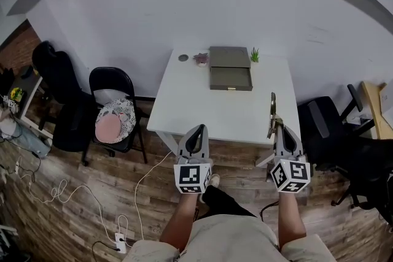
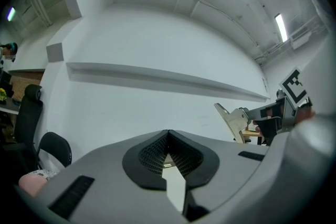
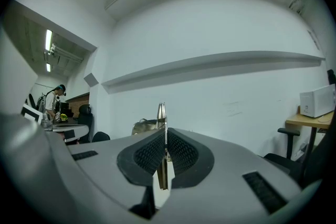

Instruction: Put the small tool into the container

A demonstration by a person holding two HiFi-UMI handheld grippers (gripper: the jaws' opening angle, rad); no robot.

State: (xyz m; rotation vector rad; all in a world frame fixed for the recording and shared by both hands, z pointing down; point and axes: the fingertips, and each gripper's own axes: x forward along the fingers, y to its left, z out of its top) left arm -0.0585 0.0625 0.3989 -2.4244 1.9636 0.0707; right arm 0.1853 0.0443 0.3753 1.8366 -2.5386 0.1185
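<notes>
Brass-coloured tool (image 1: 272, 108) in right gripper (image 1: 274, 127) stands over near edge of table (image 1: 215, 116).

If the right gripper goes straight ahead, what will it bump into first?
Most likely the white wall behind the table. The right gripper, clamping the tool, seems to point level above the table, right of the box, though height is hard to judge.
</notes>
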